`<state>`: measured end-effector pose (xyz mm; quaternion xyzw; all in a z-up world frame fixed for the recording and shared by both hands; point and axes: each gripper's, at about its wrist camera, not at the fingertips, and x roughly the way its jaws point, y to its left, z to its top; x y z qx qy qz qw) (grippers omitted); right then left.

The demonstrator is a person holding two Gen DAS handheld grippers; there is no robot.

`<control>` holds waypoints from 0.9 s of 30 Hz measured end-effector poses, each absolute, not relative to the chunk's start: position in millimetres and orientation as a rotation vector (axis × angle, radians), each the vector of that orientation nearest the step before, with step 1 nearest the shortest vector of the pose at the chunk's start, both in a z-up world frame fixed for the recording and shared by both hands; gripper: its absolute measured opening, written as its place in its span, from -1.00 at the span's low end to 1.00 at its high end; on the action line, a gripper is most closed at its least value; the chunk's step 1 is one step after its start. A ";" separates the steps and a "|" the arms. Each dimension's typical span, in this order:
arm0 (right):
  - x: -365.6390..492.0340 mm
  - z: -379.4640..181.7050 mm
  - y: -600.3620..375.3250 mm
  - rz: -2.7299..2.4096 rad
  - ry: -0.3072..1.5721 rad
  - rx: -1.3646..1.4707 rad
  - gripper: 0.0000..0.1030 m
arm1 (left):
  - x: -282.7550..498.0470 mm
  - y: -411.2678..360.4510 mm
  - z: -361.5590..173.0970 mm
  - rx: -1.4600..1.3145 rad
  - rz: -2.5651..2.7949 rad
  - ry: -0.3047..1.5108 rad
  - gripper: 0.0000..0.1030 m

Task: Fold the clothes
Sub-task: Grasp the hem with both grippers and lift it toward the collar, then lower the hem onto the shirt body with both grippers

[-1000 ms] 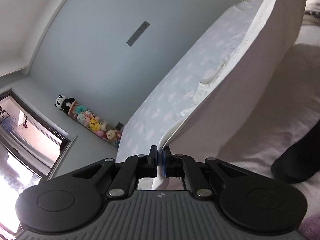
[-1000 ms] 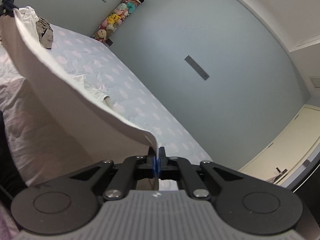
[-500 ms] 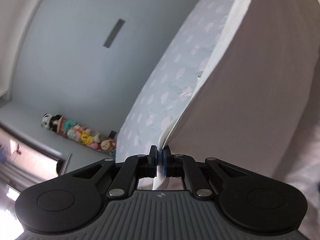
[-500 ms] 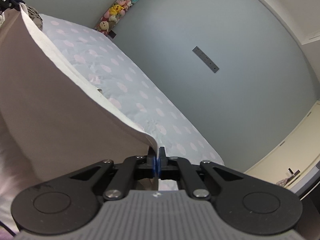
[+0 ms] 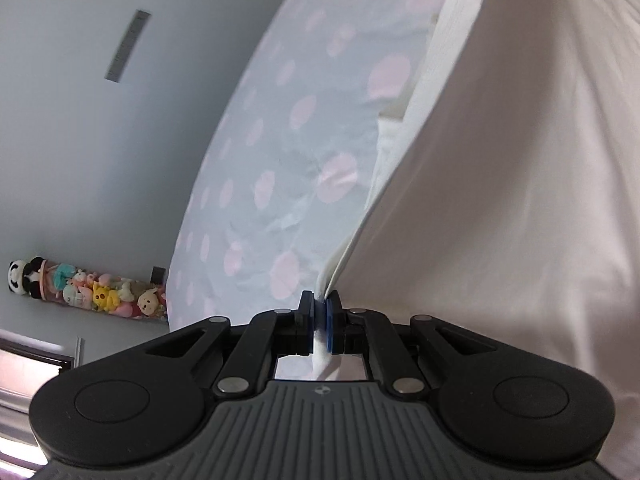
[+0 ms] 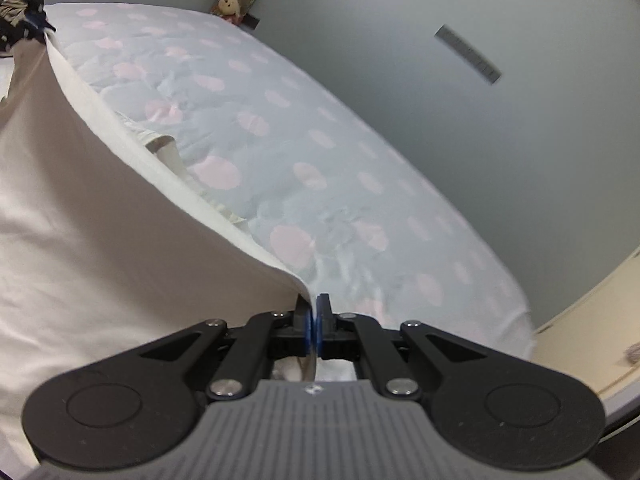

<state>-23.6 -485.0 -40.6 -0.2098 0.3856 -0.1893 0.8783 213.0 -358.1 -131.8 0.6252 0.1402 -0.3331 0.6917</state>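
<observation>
Both tongs, left point(image 5: 319, 322) and right point(image 6: 311, 330), clamp the white garment's point(image 5: 500, 200) hem taut above the bed point(image 6: 320, 140); mid-fold, next lay it flat.

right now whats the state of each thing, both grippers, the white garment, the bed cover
left gripper: shut on the white garment's edge
right gripper: shut on the same edge, other end
white garment: lifted, hem stretched between the two grippers, rest draping down
dotted bed cover: spread on the bed, lightly wrinkled
row of plush toys: lined up against the wall
</observation>
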 end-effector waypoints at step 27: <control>51.1 -127.4 -622.7 -0.440 0.844 0.330 -0.27 | 361.9 -378.3 -151.1 0.808 -0.661 0.751 -0.49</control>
